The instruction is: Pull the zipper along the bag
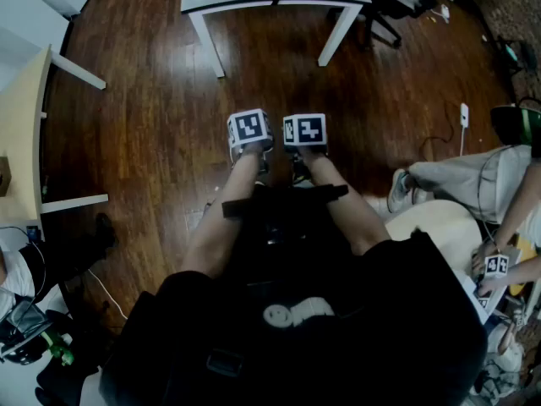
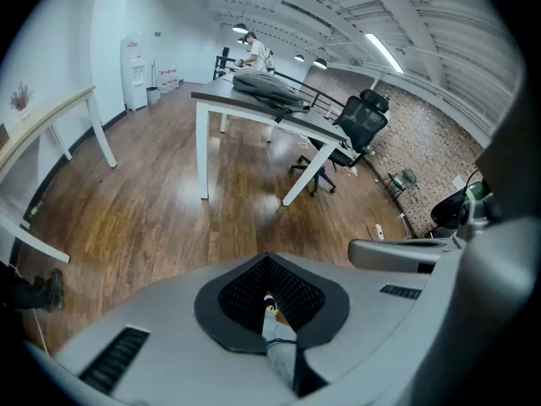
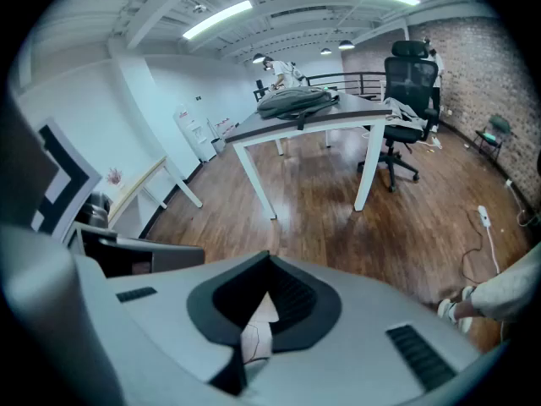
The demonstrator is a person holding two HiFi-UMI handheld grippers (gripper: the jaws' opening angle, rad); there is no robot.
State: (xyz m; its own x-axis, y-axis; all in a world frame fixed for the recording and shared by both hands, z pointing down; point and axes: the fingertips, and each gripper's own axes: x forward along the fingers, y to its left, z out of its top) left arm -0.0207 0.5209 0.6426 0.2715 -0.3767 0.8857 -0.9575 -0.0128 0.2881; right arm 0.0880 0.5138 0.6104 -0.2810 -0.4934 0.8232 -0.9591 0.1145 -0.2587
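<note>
Pointing down over the wooden floor (image 1: 144, 125), the left gripper (image 1: 250, 132) and the right gripper (image 1: 304, 131) sit side by side at the centre of the head view, below a white table (image 1: 279, 5) at the top edge.

From the left gripper view, the 2 jaws meet at lower centre with nothing between them. The grey bag (image 2: 269, 90) lies on the table in the upper middle, well apart, with an office chair (image 2: 359, 121) to its right.

The right gripper view shows its jaws pressed together as well, and empty. The bag again rests on the table, upper centre.
</note>
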